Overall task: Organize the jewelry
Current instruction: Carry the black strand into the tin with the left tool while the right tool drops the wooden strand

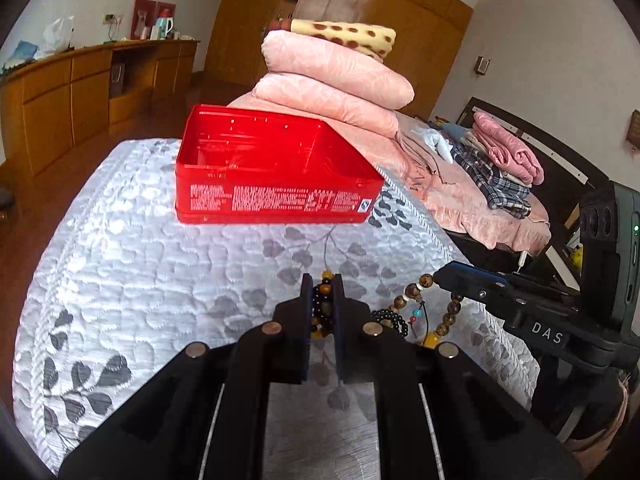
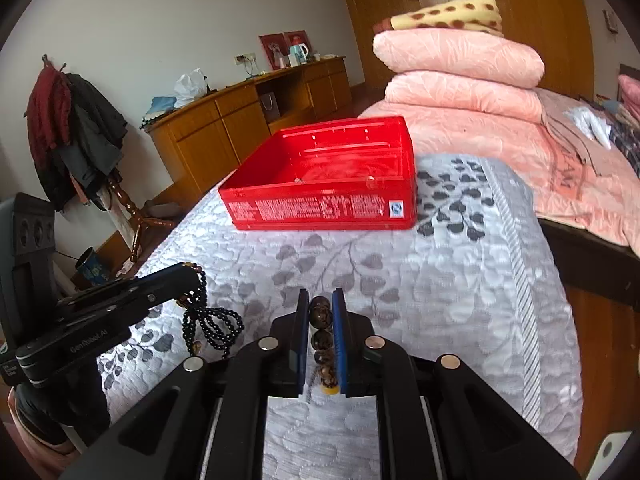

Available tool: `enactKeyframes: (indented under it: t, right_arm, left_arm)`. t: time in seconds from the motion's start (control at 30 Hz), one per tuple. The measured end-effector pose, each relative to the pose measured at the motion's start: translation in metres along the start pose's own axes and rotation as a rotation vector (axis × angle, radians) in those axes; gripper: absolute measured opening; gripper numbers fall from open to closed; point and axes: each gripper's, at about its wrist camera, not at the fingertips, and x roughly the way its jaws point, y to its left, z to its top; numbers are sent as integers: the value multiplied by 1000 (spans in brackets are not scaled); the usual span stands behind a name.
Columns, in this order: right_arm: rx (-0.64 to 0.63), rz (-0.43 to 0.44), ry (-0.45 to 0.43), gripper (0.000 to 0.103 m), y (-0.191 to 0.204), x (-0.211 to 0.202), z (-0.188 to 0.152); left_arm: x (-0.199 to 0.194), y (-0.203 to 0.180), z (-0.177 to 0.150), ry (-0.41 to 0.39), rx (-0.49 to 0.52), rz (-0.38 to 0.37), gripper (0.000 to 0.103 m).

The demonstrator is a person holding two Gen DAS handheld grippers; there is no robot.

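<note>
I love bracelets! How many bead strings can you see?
2. The black bead string is pinched in the left gripper; the brown bead string is pinched in the right gripper. The red box's floor is partly hidden.

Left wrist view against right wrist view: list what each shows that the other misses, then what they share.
Only the left wrist view shows the folded plaid clothes. Only the right wrist view shows the coat rack and the blue cup on the floor. Both show the open red box, the left gripper shut on the black bead bracelet, and the right gripper shut on the brown bead bracelet.
</note>
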Motion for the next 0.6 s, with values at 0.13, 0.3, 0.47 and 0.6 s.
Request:
enactKeyframes:
  t: [0.13,0.3,0.47,0.6]
  right_arm:
    - [-20,-3,-14,11,4,0,11]
    - [-46,-7,-28,11,7,2,26]
    - [-84,-9,-43,11,12,8,49]
    - [-116,-12,-70,11,17,9,74]
  left_arm:
    - [-1,-1,8,-16,10,-5,8]
    - [-1,1,23,-39,21,-4,8]
    - [3,4,41,-62,30,-5,8]
    - [7,7,61,-85,50,-6,8]
